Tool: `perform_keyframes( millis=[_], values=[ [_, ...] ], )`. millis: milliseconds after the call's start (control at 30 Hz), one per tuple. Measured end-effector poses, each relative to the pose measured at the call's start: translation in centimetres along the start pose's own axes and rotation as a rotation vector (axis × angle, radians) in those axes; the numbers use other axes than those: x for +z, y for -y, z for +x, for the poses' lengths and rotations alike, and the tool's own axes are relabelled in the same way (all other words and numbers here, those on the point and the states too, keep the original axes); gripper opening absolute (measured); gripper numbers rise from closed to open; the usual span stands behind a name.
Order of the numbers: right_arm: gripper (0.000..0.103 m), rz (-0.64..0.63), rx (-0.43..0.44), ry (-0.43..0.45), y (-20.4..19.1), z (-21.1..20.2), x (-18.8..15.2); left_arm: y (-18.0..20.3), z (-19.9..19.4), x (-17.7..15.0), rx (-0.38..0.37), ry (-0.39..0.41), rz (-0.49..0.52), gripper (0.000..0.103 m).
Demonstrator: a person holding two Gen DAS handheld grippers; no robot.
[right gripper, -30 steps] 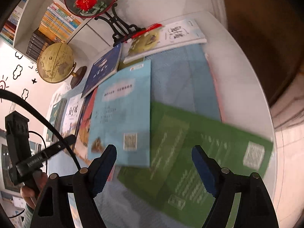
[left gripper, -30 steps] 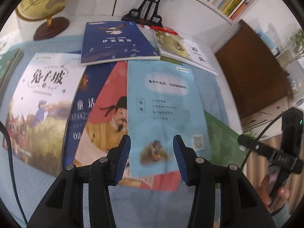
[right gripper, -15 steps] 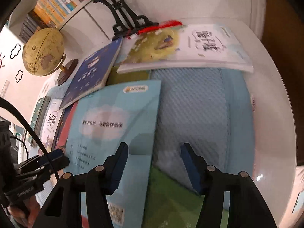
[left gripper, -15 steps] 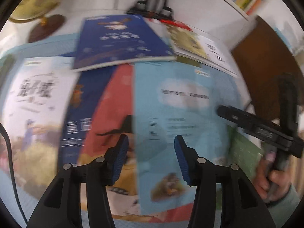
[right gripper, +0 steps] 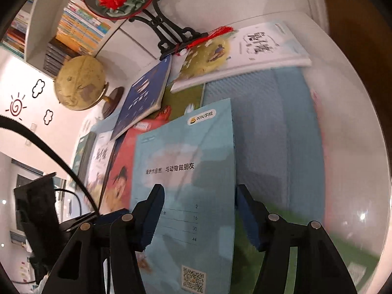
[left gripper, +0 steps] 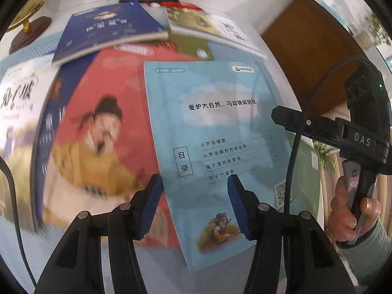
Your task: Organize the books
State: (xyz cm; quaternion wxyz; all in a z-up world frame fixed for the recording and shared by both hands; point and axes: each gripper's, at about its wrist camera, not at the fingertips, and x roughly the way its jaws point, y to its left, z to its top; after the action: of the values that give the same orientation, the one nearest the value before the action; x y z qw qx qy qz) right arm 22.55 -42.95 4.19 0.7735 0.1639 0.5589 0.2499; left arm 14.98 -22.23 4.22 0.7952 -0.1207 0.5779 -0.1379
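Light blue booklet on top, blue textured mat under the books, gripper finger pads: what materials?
Light blue booklet: thin paper, seemingly matte; printed text, QR code, slim edge.
Blue textured mat: looks like woven fabric or soft foam; fine ribbed grid, no shine.
Blue ridged finger pads: probably rubber or soft plastic; moulded ribs, dull surface, on black hard plastic fingers.

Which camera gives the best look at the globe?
The right wrist view: the globe shows whole there, ball and wooden base, beside the dark blue book. The left wrist view catches only a blurred sliver of it at the top left edge.
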Motion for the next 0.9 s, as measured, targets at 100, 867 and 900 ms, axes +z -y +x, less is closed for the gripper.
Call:
perform_keyframes(
  millis=[100, 867, 900],
  values=[
    [0.059, 0.007, -0.017, -0.044, -0.2, -0.4, -3.6, 0.5, -0.5, -2.1, 0.009, -0.016, 0.003, 0.051],
    [0.060, -0.166, -0.001, -0.072, -3.1, -1.3, -15.9, 0.1, -2.1, -11.5, 0.072, -0.028, -0.030, 0.055],
    [0.060, -0.177, -0.016, -0.066, -3.4, -1.1, -15.8, 0.3, -1.9, -11.4, 0.078, -0.029, -0.019, 0.056]
  ],
)
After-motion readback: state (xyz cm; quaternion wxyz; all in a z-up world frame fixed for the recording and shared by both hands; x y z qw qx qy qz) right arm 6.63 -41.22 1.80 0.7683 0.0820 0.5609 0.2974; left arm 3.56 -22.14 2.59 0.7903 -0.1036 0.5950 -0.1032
